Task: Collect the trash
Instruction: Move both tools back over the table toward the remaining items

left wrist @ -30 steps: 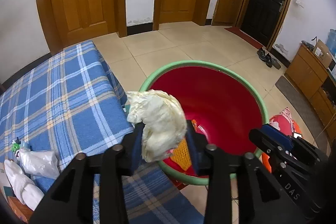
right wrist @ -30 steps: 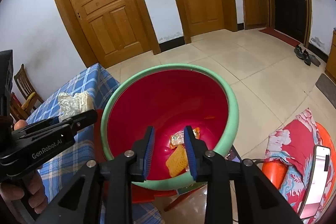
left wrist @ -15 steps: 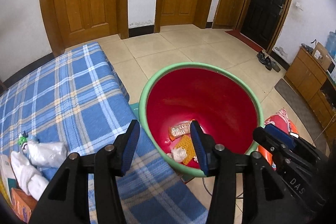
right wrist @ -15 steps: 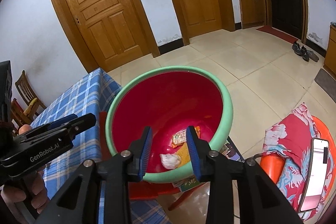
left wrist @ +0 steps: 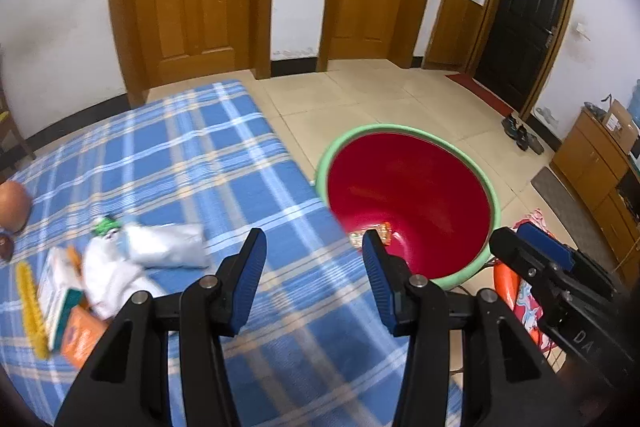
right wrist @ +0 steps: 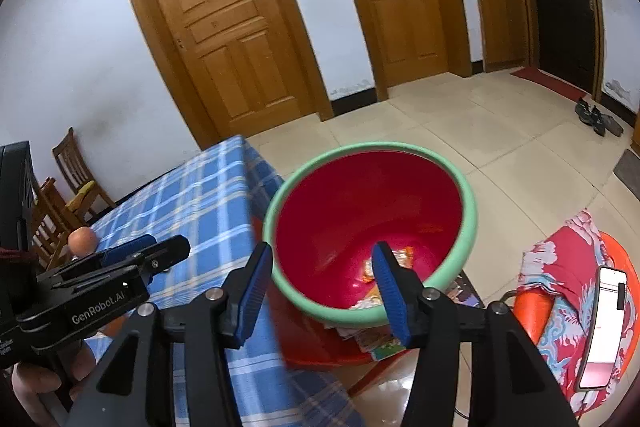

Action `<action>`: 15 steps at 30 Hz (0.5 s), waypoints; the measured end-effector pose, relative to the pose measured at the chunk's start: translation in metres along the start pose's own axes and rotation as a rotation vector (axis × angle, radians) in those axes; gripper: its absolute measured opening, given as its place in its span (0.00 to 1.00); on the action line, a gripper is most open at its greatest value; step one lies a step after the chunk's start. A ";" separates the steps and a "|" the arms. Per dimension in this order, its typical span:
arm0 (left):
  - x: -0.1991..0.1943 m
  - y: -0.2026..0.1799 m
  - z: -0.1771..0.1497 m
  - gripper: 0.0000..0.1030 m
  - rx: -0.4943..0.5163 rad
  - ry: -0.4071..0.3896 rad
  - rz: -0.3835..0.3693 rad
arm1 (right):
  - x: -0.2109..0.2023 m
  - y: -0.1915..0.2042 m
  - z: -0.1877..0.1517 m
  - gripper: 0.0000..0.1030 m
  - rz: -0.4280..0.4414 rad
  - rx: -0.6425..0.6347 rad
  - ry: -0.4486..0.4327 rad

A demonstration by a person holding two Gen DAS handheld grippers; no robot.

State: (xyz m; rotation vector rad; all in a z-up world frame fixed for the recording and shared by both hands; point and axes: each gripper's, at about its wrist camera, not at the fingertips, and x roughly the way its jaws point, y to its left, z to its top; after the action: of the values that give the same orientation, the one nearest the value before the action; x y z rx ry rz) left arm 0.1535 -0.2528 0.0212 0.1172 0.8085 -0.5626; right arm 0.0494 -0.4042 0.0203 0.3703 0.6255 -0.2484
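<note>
A red basin with a green rim (left wrist: 408, 131) (right wrist: 468, 203) stands beside the blue plaid table (left wrist: 180, 163) (right wrist: 200, 195). Snack wrappers (right wrist: 404, 255) lie in its bottom. On the table at the left lie a white plastic bag (left wrist: 164, 247), crumpled white paper (left wrist: 108, 279), an orange packet (left wrist: 80, 339) and a yellow strip (left wrist: 30, 307). My left gripper (left wrist: 314, 247) is open and empty over the table's edge. My right gripper (right wrist: 322, 263) is open and empty above the basin's near rim.
An orange fruit (left wrist: 12, 203) (right wrist: 82, 241) sits at the table's far left. A red floral cushion with a phone (right wrist: 604, 323) lies to the right of the basin. Wooden chairs (right wrist: 76, 183) stand by the wall. Tiled floor lies beyond the basin.
My left gripper dropped the crumpled yellowish wad into the basin and has swung left over the table. Both grippers have opened wider.
</note>
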 end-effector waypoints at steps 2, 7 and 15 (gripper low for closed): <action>-0.011 0.008 -0.004 0.49 -0.009 -0.012 0.019 | -0.004 0.009 -0.001 0.53 0.013 -0.012 -0.004; -0.034 0.029 -0.012 0.49 -0.038 -0.034 0.064 | -0.014 0.031 -0.003 0.54 0.040 -0.041 -0.013; -0.065 0.065 -0.028 0.49 -0.100 -0.057 0.119 | -0.025 0.066 -0.006 0.54 0.082 -0.098 -0.022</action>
State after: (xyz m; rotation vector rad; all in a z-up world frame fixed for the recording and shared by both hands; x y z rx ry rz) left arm 0.1331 -0.1605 0.0412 0.0564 0.7670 -0.4111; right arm 0.0486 -0.3387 0.0482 0.2975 0.5968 -0.1425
